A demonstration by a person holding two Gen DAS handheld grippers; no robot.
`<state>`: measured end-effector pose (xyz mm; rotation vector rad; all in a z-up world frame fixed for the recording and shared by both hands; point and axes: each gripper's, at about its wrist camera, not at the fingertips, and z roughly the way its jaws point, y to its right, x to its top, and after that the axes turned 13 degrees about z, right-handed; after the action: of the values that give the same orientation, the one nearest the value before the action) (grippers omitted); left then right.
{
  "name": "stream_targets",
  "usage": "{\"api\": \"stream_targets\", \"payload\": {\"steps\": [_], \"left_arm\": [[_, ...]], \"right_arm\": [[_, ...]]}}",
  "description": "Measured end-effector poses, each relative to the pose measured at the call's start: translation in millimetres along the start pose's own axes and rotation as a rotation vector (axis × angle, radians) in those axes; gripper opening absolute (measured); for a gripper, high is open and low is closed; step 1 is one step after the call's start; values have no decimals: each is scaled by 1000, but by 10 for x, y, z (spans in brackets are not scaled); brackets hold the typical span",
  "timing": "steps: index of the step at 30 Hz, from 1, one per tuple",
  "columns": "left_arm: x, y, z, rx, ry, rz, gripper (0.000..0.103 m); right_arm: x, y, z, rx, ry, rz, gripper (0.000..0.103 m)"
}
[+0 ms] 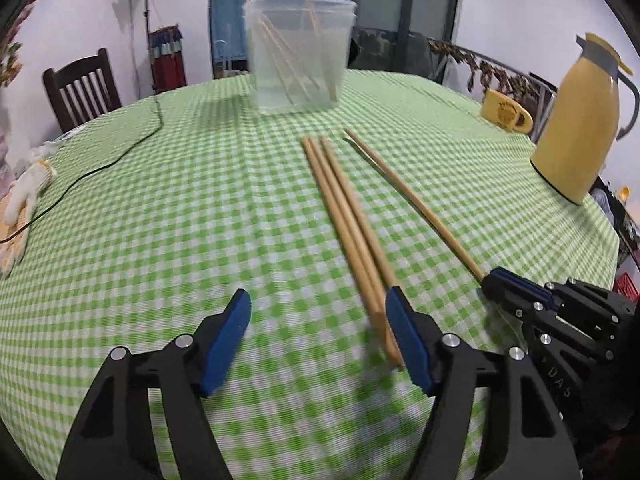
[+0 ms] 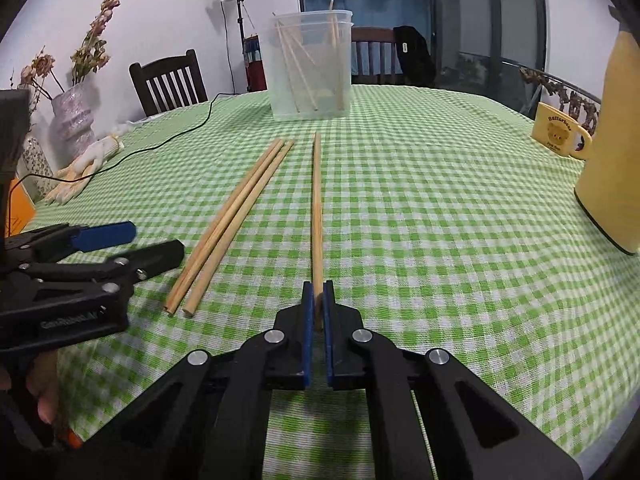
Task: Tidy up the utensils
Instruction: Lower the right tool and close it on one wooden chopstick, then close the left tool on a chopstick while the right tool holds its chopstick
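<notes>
At centre of green-checked tablecloth (image 2: 440, 208): right gripper (image 2: 317, 300), jaws clamped on one slim wooden chopstick (image 2: 317, 200) pointing 12 o'clock. Left gripper (image 1: 318, 320), jaws wide, straddling loose wooden chopsticks (image 1: 344, 216). Clear plastic tub (image 2: 312, 68), 12 o'clock, holding more.

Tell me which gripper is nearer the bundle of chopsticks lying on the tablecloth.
Left. The left gripper has the bundle's near end beside one of its fingers; the right gripper is off to the side, clamping a separate chopstick.

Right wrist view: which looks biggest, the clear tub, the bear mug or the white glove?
1. clear tub, clearly biggest.
2. white glove and bear mug: similar in size, and at different distances, so unranked.
</notes>
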<state>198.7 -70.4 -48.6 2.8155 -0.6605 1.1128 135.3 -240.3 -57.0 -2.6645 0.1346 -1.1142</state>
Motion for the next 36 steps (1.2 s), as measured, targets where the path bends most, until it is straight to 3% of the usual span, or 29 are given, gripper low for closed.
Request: {"api": "stream_targets", "payload": {"steps": [6, 9, 13, 18, 22, 28, 31, 35, 36], "left_arm": [[36, 109, 45, -8, -24, -1, 52], [31, 80, 4, -14, -16, -44, 52], [6, 81, 20, 26, -33, -32, 52], [10, 39, 23, 15, -46, -67, 52], [9, 69, 20, 54, -55, -23, 54], [21, 24, 13, 63, -76, -61, 53], [45, 148, 44, 89, -78, 7, 50], [11, 132, 13, 42, -77, 0, 49], [-10, 127, -1, 49, -75, 1, 44]], "right_arm": [[-16, 52, 6, 34, 12, 6, 5], [-16, 78, 8, 54, 13, 5, 5], [-11, 101, 10, 69, 14, 1, 5], [-12, 121, 9, 85, 17, 3, 5], [-19, 133, 4, 90, 16, 7, 5], [-28, 114, 1, 84, 18, -2, 5], [-27, 82, 7, 73, 18, -18, 5], [-41, 27, 22, 54, 24, -59, 5], [-42, 21, 26, 52, 25, -62, 5]]}}
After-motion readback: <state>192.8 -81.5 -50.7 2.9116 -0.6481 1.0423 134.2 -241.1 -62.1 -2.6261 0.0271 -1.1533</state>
